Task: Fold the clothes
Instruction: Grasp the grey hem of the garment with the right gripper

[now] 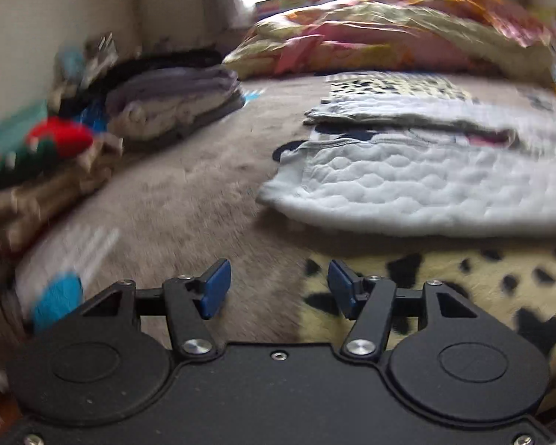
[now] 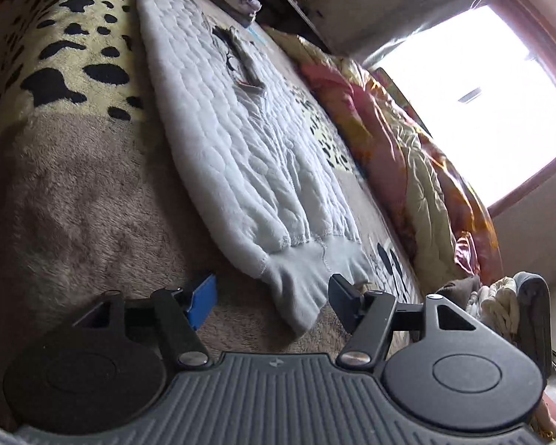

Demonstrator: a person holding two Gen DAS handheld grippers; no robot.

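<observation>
A pale quilted sweater lies flat on the beige fleece blanket of a bed. My left gripper hovers in front of its near edge, open, with only blanket between the blue pads. In the right wrist view the sweater runs away from me, folded lengthwise. Its ribbed end lies on the blanket between the fingers of my right gripper. The jaws stand apart and the pads do not press on the cloth.
Folded clothes are stacked at the left, with a red and green item nearer. A crumpled colourful duvet lies at the back under a bright window. Part of the blanket has a leopard pattern. A heap of clothes sits at the right.
</observation>
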